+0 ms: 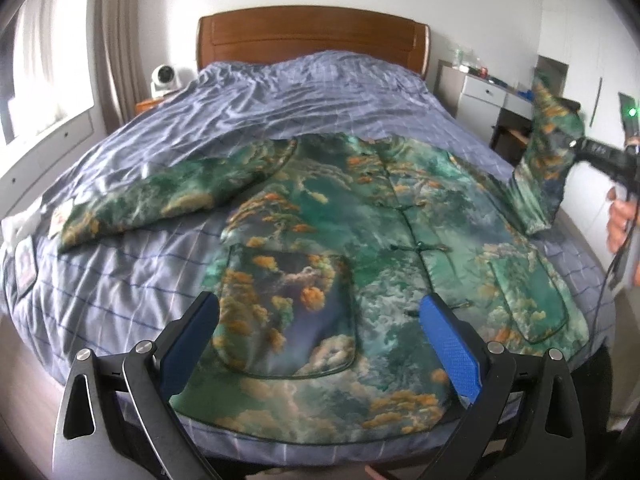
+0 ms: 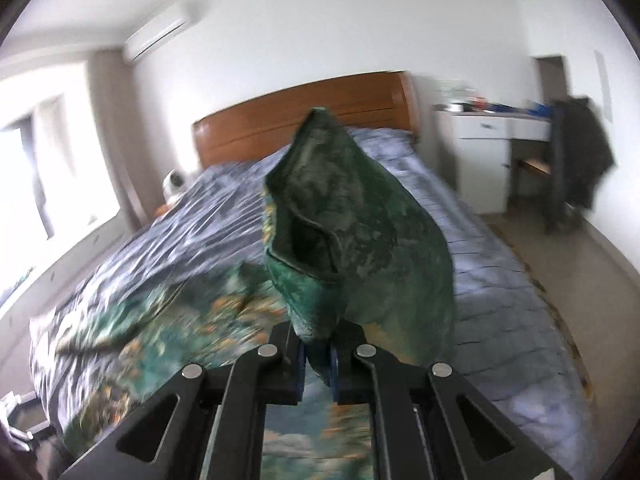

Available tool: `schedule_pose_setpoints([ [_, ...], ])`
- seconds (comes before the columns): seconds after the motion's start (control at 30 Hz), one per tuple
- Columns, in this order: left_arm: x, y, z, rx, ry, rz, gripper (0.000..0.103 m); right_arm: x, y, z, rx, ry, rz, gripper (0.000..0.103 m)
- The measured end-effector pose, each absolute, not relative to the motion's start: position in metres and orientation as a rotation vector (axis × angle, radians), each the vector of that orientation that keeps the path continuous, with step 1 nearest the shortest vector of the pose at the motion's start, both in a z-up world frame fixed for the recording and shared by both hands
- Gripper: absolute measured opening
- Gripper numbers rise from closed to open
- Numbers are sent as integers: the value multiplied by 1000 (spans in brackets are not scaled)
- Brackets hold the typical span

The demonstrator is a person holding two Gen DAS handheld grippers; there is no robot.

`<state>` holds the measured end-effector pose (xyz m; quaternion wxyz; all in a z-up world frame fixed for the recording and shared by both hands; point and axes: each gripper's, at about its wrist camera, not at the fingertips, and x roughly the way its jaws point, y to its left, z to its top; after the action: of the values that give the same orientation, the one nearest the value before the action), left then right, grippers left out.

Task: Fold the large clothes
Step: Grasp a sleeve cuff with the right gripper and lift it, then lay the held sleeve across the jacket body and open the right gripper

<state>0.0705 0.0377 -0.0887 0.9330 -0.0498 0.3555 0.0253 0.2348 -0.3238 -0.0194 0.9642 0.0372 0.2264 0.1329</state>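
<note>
A large green jacket point(image 1: 360, 240) printed with clouds and orange trees lies front-up on the bed, its left sleeve point(image 1: 168, 196) spread out to the side. My left gripper point(image 1: 320, 320) hovers open over the jacket's lower hem, blue pads wide apart and nothing between them. My right gripper point(image 2: 318, 356) is shut on the cuff of the right sleeve point(image 2: 352, 220), which stands up in front of its camera. In the left wrist view that sleeve point(image 1: 548, 152) is lifted off the bed at the right edge, held by the right gripper point(image 1: 576, 146) with a hand behind it.
The bed has a blue checked cover point(image 1: 280, 96) and a wooden headboard point(image 1: 312, 36). A white desk point(image 1: 484, 92) with small items stands right of the bed. A white fan point(image 1: 164, 78) sits left of the headboard. A dark coat point(image 2: 584, 152) hangs by the desk.
</note>
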Motion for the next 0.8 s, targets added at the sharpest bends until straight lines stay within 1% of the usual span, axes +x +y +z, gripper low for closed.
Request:
schedule_pose_setpoints([
  [0.2, 70, 46, -96, -122, 748, 68, 100, 237, -248, -70, 3, 570, 375, 8],
  [0.33, 76, 43, -102, -87, 767, 57, 100, 227, -210, -117, -94, 649, 386, 9],
  [0.43, 88, 40, -108, -59, 800, 38, 100, 226, -198, -143, -127, 689, 377, 13],
  [0.5, 100, 39, -110, -61, 821, 9, 100, 225, -199, -156, -122, 732, 366, 19],
  [0.57, 116, 36, -111, -66, 834, -32, 100, 223, -200, -166, -106, 792, 394, 49],
  [0.63, 133, 30, -111, -77, 851, -77, 100, 214, -200, -172, -86, 819, 427, 59],
  [0.8, 193, 5, -122, -266, 970, -339, 100, 170, -218, -165, -56, 784, 473, 59],
])
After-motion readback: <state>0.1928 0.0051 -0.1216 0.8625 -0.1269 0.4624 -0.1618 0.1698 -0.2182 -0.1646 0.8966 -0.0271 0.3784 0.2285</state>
